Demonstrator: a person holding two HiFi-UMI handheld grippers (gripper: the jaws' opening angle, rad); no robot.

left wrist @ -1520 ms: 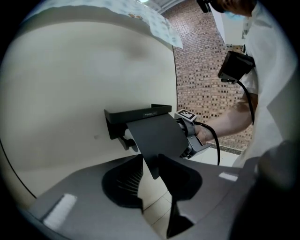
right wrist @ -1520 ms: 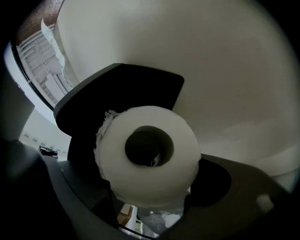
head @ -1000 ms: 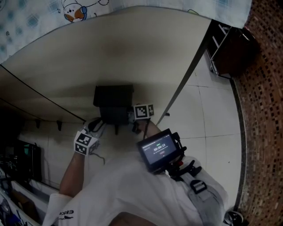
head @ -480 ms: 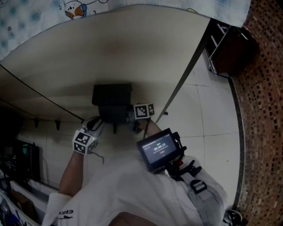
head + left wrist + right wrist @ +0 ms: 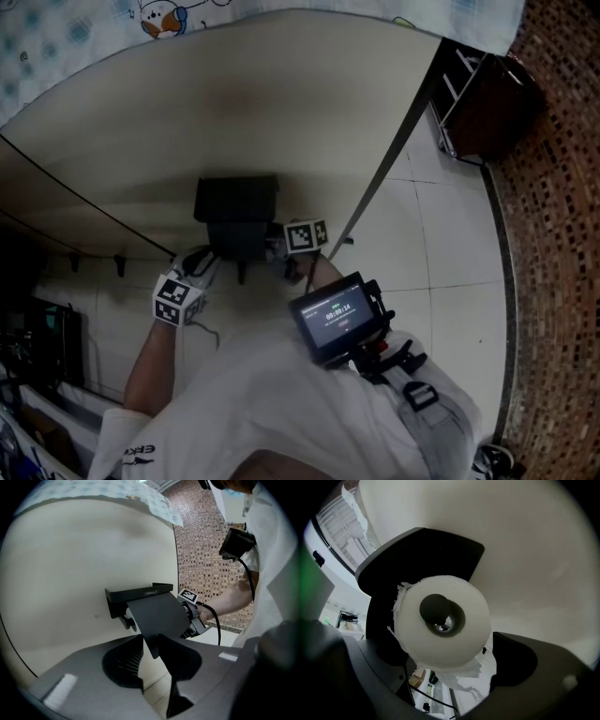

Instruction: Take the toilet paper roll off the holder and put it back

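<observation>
While the right tool stands with its jaws spread wide, having just been opening, the toilet paper roll sits between them without either pad visibly pressing on it. Look at that view: the roll faces the tool end-on, its hollow core staring straight back, and the dark bar of the holder shows inside that core. So the roll hangs on the holder against the pale wall, with a torn tail of paper dangling below it.

Over on the other side, the left tool has its jaws drawn in on the lower edge of the holder's black cover flap, pinching it and holding it swung out from the wall.

Now the geometry that matters. The roll's long axis runs level along the wall, and it lines up with the way the right tool points. That tool is plainly the nearer one, right at the roll's open end, while the left tool comes at the holder from the far side. From the head view both tools flank the holder, left and right of it.

Any slide along the bar looks like it must run along that axis, toward or away from the right tool, with the flap kept clear by the left. Whether the roll is fully seated cannot be told from here.
</observation>
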